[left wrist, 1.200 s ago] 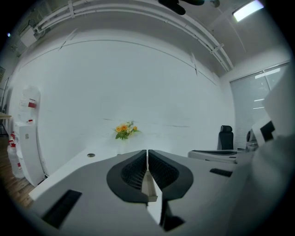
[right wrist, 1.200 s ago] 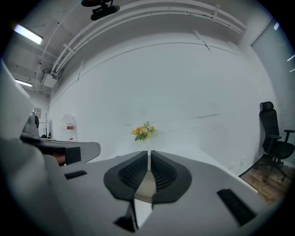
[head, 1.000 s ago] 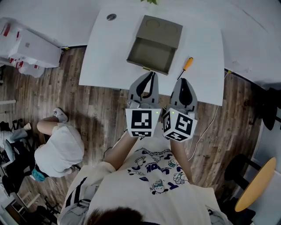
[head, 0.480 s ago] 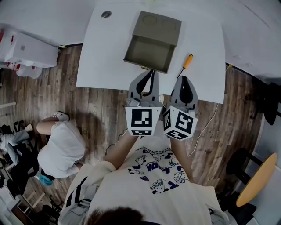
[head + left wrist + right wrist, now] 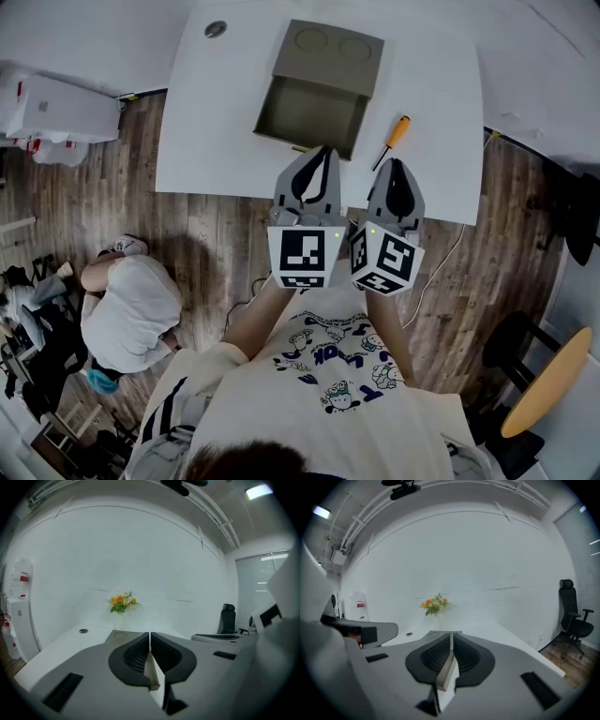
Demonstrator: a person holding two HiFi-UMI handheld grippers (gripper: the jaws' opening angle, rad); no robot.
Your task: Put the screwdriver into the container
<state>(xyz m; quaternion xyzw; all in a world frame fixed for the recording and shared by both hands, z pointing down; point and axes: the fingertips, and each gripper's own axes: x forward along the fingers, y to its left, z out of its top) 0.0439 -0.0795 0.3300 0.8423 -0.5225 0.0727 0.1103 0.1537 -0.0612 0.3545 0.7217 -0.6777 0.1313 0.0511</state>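
Logging start state: where does the screwdriver (image 5: 392,142) sit? (Obs. 1)

On the white bench (image 5: 216,122), lying flat, orange handle away from us, just right of the container (image 5: 311,111) and not touching it. Not in any grip. (Obs. 2)

Jaws? (Obs. 1)

Left gripper (image 5: 322,153): closed, nothing between them, confirmed in its own view (image 5: 150,635). Right gripper (image 5: 395,165): same, pressed together and empty (image 5: 451,637). My reading is that they are shut because nothing is within reach yet; both hang side by side over the near bench edge, tips aimed at the container. (Obs. 2)

Why is the container set like that? (Obs. 1)

Its lid (image 5: 330,45) is folded back on the far side, so the cavity faces up and toward the person. It looks ready to take the tool with no lid handling. The screwdriver lies nearer the right gripper, so I judge that one the likelier picker. (Obs. 2)

Counts? (Obs. 1)

One screwdriver, one container, one bench, two grippers. Extras: one small round disc (image 5: 216,29) at the bench's far left corner, one bunch of flowers (image 5: 123,601) by the wall, one person crouched on the floor (image 5: 131,305). Task not begun. (Obs. 2)
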